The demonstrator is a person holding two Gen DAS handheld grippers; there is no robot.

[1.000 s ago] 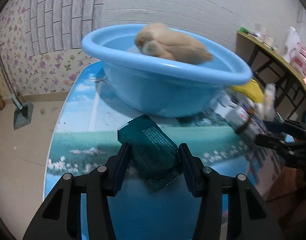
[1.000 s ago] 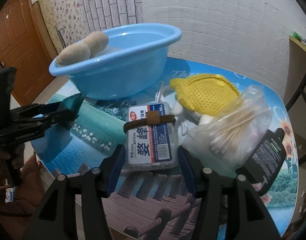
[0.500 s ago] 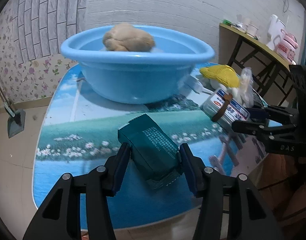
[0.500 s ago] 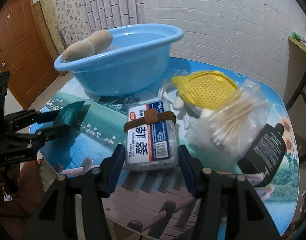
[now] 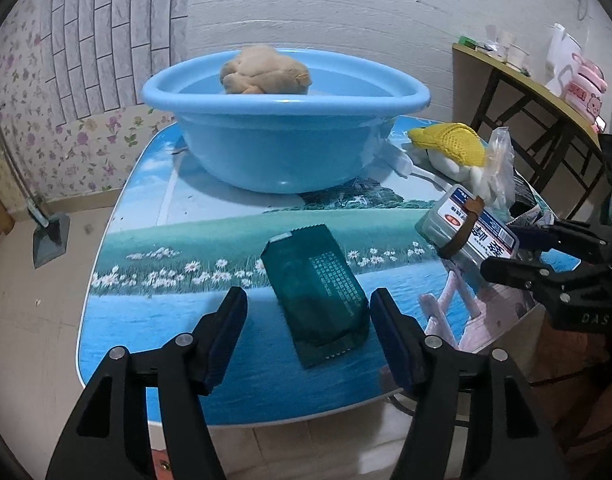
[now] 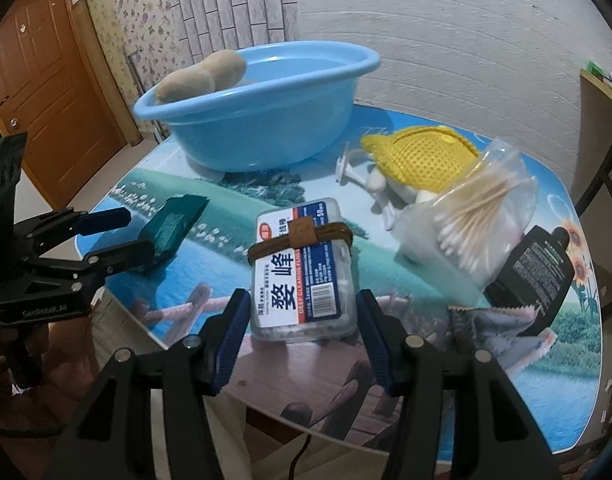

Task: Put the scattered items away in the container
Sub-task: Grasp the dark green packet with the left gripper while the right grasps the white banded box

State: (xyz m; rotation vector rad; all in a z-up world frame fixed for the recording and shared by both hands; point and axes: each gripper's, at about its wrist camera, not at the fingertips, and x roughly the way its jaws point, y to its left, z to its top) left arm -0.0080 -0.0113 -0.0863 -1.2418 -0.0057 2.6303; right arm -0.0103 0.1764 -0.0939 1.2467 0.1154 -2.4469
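A blue basin (image 5: 282,148) stands at the back of the table (image 5: 178,240) with a tan plush toy (image 5: 264,70) inside. A dark green packet (image 5: 315,288) lies flat on the table between the fingers of my open left gripper (image 5: 307,322), which does not touch it. A clear floss box (image 6: 304,276) with a brown band lies between the fingers of my open right gripper (image 6: 302,326). The packet also shows in the right wrist view (image 6: 174,226).
A yellow mesh scrubber (image 6: 421,156), a bag of cotton swabs (image 6: 473,208), a black tube (image 6: 533,272) and a flat sachet (image 6: 501,328) lie at the right of the table. A side table (image 5: 525,92) stands far right. A door (image 6: 46,92) is at the left.
My left gripper opened, let go of the green packet, and pulled back from the basin; the packet now lies on the table. My right gripper drew back slightly from the floss box.
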